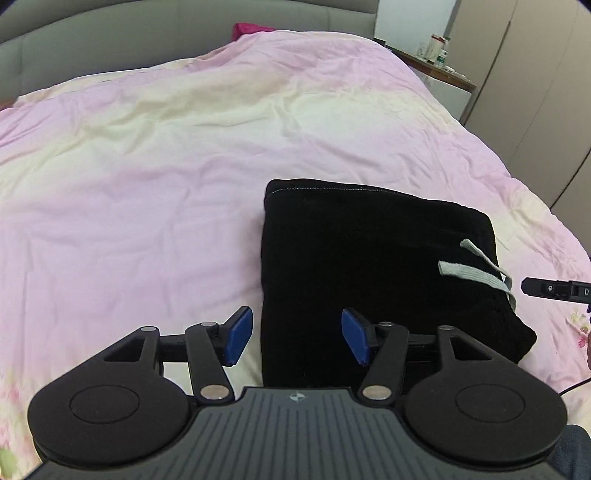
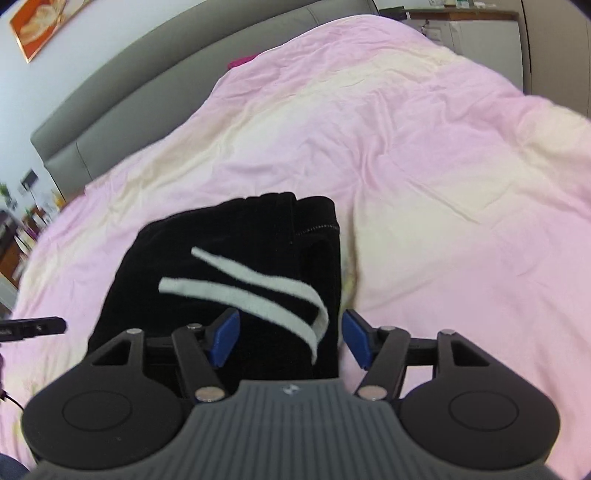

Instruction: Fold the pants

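Observation:
The black pants [image 1: 369, 258] lie folded into a compact square on the pink bedspread [image 1: 166, 166], with a pale grey drawstring [image 1: 476, 275] across the top. My left gripper [image 1: 297, 341] is open and empty, its jaws straddling the pants' near left edge. In the right wrist view the pants [image 2: 207, 295] show with the drawstring [image 2: 258, 291] on top. My right gripper [image 2: 290, 341] is open and empty, its jaws straddling the pants' near right edge. The right gripper's tip [image 1: 554, 290] shows at the left view's right edge.
A grey padded headboard [image 2: 147, 85] runs behind the bed. A nightstand [image 1: 443, 74] with bottles stands at the far right, next to a wardrobe [image 1: 535, 92]. A magenta cloth [image 1: 251, 29] lies by the headboard. The left gripper's tip [image 2: 33, 326] shows at the left.

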{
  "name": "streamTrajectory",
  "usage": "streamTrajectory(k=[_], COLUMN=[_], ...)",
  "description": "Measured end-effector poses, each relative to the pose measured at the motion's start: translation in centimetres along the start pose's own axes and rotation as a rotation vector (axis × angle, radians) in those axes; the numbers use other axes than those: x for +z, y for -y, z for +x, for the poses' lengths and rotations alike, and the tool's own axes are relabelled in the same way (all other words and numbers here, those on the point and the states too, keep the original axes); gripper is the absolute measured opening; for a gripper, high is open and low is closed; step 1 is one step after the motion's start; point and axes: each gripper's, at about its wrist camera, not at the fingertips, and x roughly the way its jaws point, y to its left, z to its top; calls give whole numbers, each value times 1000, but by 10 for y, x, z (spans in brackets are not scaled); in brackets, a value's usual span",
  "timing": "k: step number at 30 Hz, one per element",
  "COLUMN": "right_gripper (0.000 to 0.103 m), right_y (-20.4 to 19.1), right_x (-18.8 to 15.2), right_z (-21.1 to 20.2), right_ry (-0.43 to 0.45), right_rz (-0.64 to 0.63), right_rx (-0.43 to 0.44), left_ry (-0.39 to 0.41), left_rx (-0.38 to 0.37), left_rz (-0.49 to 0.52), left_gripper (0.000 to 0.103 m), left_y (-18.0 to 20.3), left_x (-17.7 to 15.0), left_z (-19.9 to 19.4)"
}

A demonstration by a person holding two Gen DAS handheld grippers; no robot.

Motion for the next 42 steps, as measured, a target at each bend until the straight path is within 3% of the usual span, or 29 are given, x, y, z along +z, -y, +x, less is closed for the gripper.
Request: streamTrajectory(k=[3,7,9,11,12,16,20,23,25,30,37,42], right_gripper=[59,60,62,72,74,75,74,68,56,44,40,39], right_y=[12,24,31,39,43,61,74,75,72,56,28,2], right_x=[13,22,24,27,27,24,17,13,14,23,37,41], right_z=[22,53,66,76,80,97,110,113,108,88,52,18], right_ry=[-42,-107,-125,-131,-139,-177,-181,-171,-163,-143,-113,-79], right_rz=[41,72,89,122,138,220,300,334,334,288,271,235], right_rx=[39,75,109,143,154,242,313,336,343,310,277,296], left_ry=[-26,-45,-63,-83,-89,-108,-112,-95,-86,-74,-57,-26], left_rx=[-84,-137,-159,-188,-205,-252,-292,-289,-277,-220,-185,-164], left_rz=[-68,-160,-180,-185,-187,-208,-259,-254,-241,-195,-149,-130], left_gripper=[66,66,66,66,71,77,77,68,59,44,30,27], left_y=[-13,-32,-39,-44,-46,-52,-61,-61,-56,-42,-24,-16], left_x=[8,16,18,18,18,15,11,8,10,17,30,31], left_z=[22,48,60,71,75,90,99,94,88,71,27,-17])
